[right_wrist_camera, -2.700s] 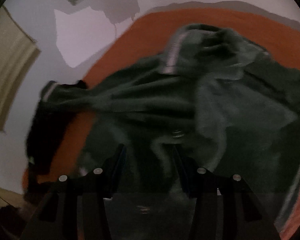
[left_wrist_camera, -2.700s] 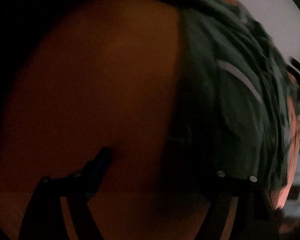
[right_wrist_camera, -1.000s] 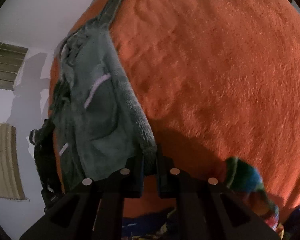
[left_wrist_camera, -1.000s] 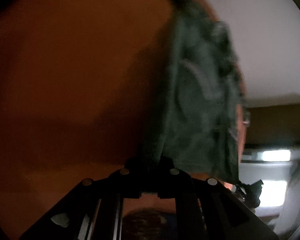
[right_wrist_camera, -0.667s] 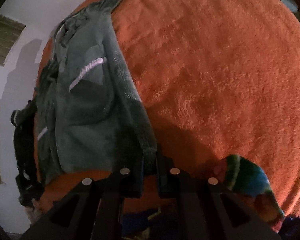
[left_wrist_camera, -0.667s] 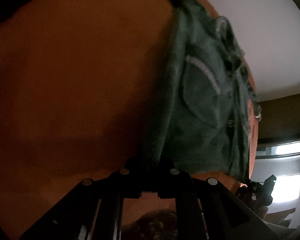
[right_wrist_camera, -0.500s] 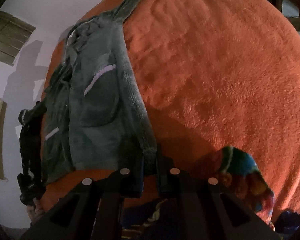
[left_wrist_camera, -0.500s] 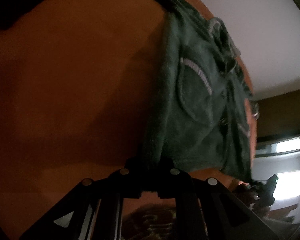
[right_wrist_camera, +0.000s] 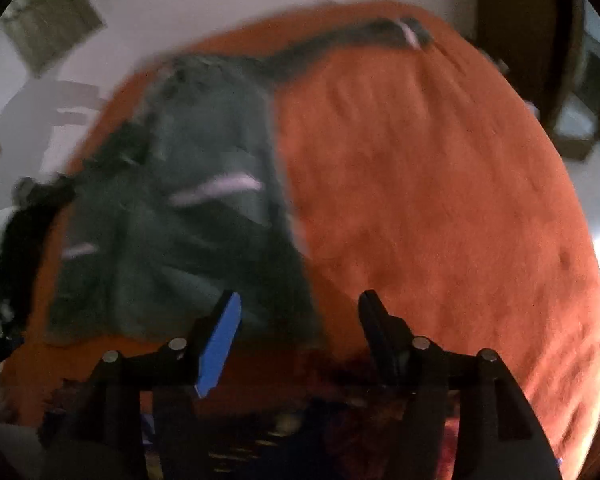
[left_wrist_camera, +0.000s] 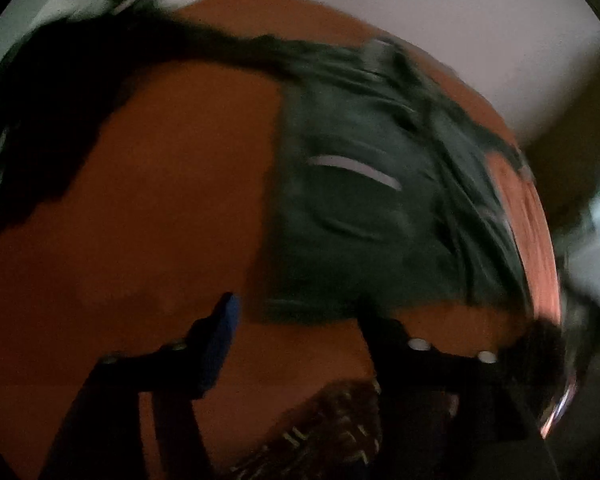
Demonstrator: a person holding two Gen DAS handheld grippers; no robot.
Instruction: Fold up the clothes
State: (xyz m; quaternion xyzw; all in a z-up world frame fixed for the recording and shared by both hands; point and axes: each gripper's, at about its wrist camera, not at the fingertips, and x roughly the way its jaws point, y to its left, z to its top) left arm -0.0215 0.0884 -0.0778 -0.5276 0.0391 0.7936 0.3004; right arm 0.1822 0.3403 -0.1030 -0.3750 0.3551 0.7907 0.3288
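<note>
Left claw: spread wide, nothing between its fingers; it hangs just short of the near hem of the garment.
Right claw: also spread and empty, over the near right corner of the same hem.
Patterned cloth: a dark, figured piece at the very near edge of the bed, under the claws; too blurred to name.
Green jacket: a dark green fleece piece with pale stripe trims lies on the orange blanket, its body roughly flat, hem toward the cameras, collar end away.
Sleeve: one sleeve runs out long across the far part of the blanket, away from the body, its pale cuff at the tip.
Far edge: the body bunches in loose ridges there; a dark shape past it is too smeared to tell.
Step in hand: judging by both claws free and the body laid out, the jacket lies spread with no fold visible across it; both views are motion-blurred.
Next move calls for: taking hold of a part that lies outside the body, likely the stretched sleeve, and bringing it over the body without dragging the hem crooked.
</note>
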